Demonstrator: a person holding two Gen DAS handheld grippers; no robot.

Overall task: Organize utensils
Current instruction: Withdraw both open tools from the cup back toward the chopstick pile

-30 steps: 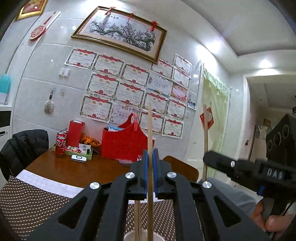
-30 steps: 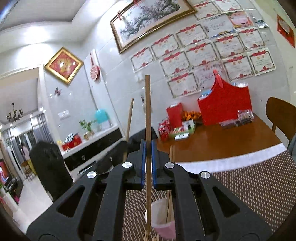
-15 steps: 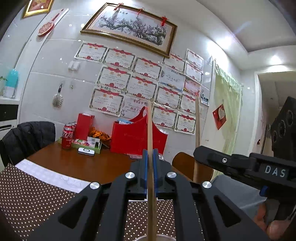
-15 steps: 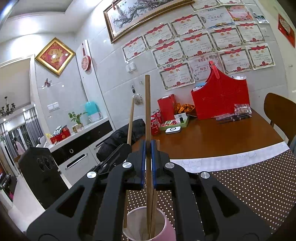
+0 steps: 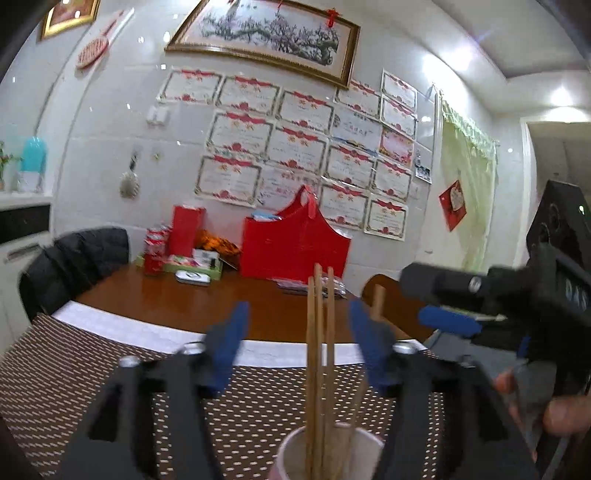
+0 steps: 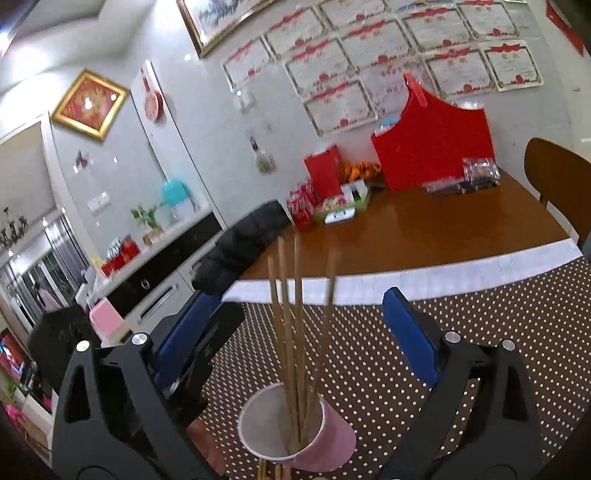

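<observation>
A home dining room. Shown by a brown wooden dining table [image 5: 177,306] under a dotted mat [image 6: 517,332], award certificates [image 5: 240,136] and a framed blossom painting [image 5: 266,29] across the upper wall, a red gift bag [image 6: 436,147] at centre, a sideboard [image 6: 155,273] at left, and a chandelier [image 6: 13,229] at far left.
</observation>
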